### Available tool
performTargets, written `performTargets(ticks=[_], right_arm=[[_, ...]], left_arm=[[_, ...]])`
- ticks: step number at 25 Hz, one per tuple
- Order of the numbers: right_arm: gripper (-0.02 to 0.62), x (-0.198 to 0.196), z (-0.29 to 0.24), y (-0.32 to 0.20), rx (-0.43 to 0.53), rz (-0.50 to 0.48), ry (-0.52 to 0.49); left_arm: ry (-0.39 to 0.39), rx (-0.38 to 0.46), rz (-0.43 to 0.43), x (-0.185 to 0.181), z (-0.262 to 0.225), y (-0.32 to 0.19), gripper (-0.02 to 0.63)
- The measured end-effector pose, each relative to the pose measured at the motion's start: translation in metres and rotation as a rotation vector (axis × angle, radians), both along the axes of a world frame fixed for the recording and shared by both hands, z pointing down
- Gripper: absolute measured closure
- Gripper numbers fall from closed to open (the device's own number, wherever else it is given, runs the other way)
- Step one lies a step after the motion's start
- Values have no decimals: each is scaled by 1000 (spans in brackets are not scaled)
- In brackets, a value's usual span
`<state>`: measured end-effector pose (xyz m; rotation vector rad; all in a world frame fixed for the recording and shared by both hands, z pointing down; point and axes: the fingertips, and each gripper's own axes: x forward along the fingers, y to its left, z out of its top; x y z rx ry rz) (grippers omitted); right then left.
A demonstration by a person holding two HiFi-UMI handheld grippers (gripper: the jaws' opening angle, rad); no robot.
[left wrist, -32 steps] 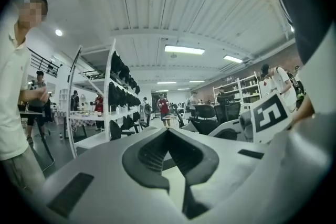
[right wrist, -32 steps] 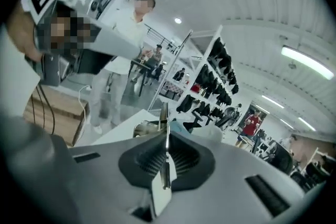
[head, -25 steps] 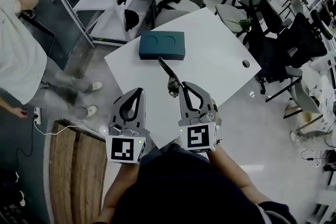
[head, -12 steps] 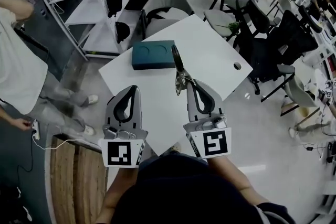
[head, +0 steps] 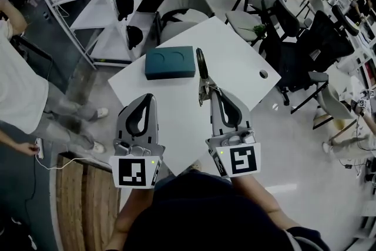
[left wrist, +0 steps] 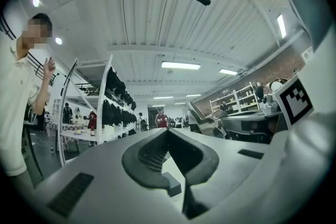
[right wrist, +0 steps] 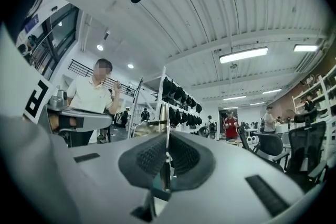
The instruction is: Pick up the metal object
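Observation:
A slim metal object [head: 201,70] with a rounded dark end stands up from the tips of my right gripper [head: 206,94], which is shut on its lower part above the white table [head: 235,62]. In the right gripper view the metal object [right wrist: 163,115] shows edge-on, pinched between the ribbed pads [right wrist: 185,157], its tip sticking out past them. My left gripper [head: 147,98] hangs beside it on the left, over the table's near edge. Its jaws meet at the tip in the left gripper view [left wrist: 168,131], shut with nothing between them.
A dark teal box [head: 170,62] with two round recesses lies on the table's far left part. A cable hole [head: 263,74] sits near the right corner. Office chairs [head: 294,38] ring the far and right sides, white shelving [head: 100,3] stands at back left, and a person in a white shirt [head: 20,91] stands at left.
My right gripper has shifted a little right and swung the metal object from leaning left to nearly upright. The left gripper has barely moved.

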<state>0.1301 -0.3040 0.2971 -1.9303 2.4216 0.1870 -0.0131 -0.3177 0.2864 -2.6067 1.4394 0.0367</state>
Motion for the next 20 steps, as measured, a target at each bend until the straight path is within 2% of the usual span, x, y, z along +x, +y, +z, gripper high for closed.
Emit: performTargets(ticks=[5, 8, 20], right_arm=[[568, 3, 3, -4, -30, 12, 4], [568, 2, 3, -5, -7, -6, -5], [568, 1, 5, -5, -17, -26, -11]], left_arm=[[-5, -11, 3, 2, 4, -4, 584], [-4, -15, 2, 2, 5, -5, 584], [-2, -16, 5, 3, 5, -5, 584]])
